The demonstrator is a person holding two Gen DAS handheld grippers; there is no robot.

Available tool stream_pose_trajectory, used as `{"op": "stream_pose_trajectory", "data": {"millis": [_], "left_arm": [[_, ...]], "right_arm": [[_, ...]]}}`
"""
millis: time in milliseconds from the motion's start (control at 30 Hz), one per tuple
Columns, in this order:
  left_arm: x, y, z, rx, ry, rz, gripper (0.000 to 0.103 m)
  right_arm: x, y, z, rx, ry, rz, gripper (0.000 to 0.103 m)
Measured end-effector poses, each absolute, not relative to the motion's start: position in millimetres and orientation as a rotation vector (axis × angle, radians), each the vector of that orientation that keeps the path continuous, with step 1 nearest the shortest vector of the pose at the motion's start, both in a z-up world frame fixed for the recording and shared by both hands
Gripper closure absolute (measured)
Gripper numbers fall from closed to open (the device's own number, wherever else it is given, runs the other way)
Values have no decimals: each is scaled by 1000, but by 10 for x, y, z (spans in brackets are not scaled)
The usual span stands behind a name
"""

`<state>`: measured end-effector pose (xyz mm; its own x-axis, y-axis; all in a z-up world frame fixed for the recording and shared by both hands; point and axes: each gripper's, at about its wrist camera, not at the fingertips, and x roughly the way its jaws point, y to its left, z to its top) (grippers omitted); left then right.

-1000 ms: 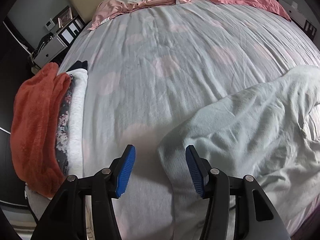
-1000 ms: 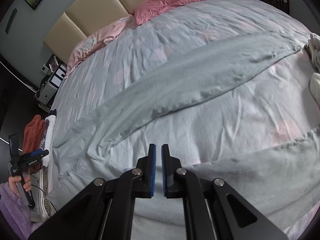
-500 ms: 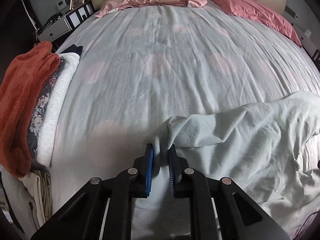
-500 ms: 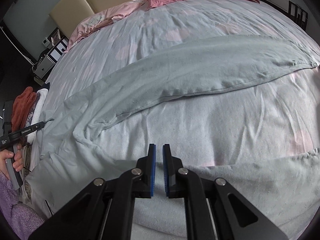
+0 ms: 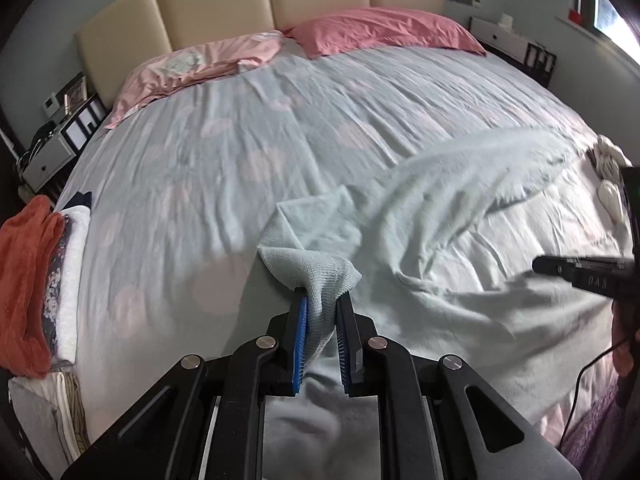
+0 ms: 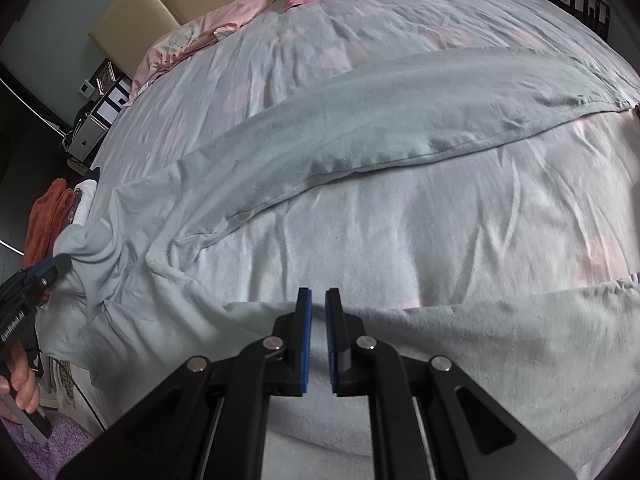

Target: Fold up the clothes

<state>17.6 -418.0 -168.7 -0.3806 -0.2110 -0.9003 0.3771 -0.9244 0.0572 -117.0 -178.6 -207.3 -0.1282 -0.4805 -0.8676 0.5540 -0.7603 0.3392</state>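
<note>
Left wrist view: left gripper (image 5: 322, 312) jaws pinched on a bunched corner of the pale grey-green garment (image 5: 448, 216), cloth wedged between the blue pads (image 5: 301, 340) and lifted off the bed (image 5: 248, 128); fold of fabric puffs up just above the jaw tips; rest of the garment trails right across the bed, rumpled; right gripper's black body (image 5: 588, 270) enters from the right edge, over the garment; stack of folded clothes (image 5: 38, 280) at left bed edge, orange piece outermost, floral and white pieces beside it; two pink pillows (image 5: 376, 30) against the beige headboard (image 5: 224, 20); nightstand (image 5: 48, 152) at far left with frames on it.

Right wrist view: right gripper (image 6: 318, 332) jaws nearly together, narrow gap between pads; garment edge lies right at the tips but cannot tell whether cloth is actually gripped; garment (image 6: 360, 132) spreads as a long band diagonally across the bed (image 6: 360, 32), a second part of it lying under and around the gripper; left gripper (image 6: 44, 276) at far left clamping the garment's bunched end, hand (image 6: 20, 380) on its handle, purple sleeve (image 6: 48, 452) below; folded stack (image 6: 52, 216) just behind it.
</note>
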Motion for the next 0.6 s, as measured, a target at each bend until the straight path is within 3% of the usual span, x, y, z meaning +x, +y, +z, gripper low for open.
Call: {"op": "stream_pose_trajectory", "data": {"millis": [167,300,400,600], "left_arm": [[38,-3831,-2006,1681,181,-2346,83],[107,-3862,-1982,1726,277,-2357,74],[246,-3876,-1661,1649,306,-2454,58],[550,-4039,-1064,1523,163,-2517,56]], "right_arm": [[-1153,-1804,-2066,1458,95,-1943,95],[-1145,-1850,-2100,1464,121,-1935,95],[-1159,-1853,-2113,1471,122,-1934,95],[-1188,-1860,-2138,1486,111,-1932,95]]}}
